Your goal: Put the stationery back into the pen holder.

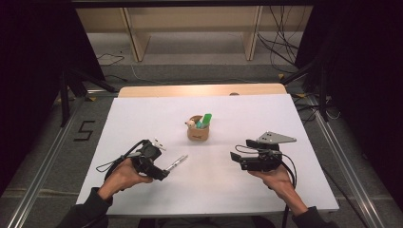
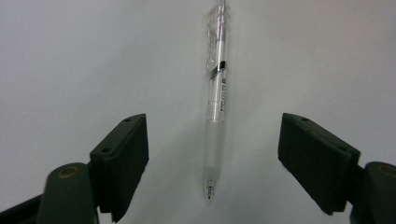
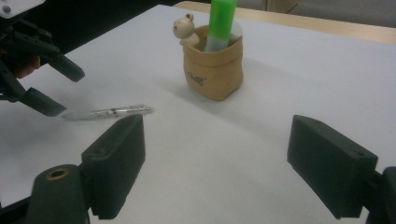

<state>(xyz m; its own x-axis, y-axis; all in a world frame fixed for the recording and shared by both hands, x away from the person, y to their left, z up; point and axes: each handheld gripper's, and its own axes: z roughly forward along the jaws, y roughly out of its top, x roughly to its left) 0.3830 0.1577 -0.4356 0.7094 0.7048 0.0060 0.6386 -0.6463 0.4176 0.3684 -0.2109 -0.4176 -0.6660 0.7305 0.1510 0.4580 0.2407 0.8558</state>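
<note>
- Left gripper (image 1: pixel 161 172) low over the white table (image 1: pixel 142 114), near its front-left part, held in the person's left hand (image 1: pixel 124 176).
- Its jaws stand apart, one on each side of the pen (image 2: pixel 217 100), neither pad touching the barrel.
- In the left gripper view the pen lies flat on the white surface, clear barrel running straight away from the camera, its tip pointing back toward the gripper and sitting in the gap between the jaws.
- From the high view the pen (image 1: pixel 175 163) lies slanted, just beside the left gripper's tips, its far end aimed toward the pouch (image 1: pixel 198 132).
- The right gripper view catches it too: the pen (image 3: pixel 108 112) flat on the table, one end right at the left gripper's lower jaw.
- Right gripper (image 1: pixel 236 157) hangs over the table's front-right part, in the right hand (image 1: pixel 278 180), grey plate on top, pointing in toward the middle.
- Its jaws stand wide apart with bare table between them.
- The pouch (image 3: pixel 214 70), tan and soft-sided, stands upright near the table's centre, between the two grippers and farther back, well apart from the pen.
- A green marker (image 3: pixel 220 23) sticks up out of the pouch, and a small bear figure (image 3: pixel 184 29) peeks over its rim.
</note>
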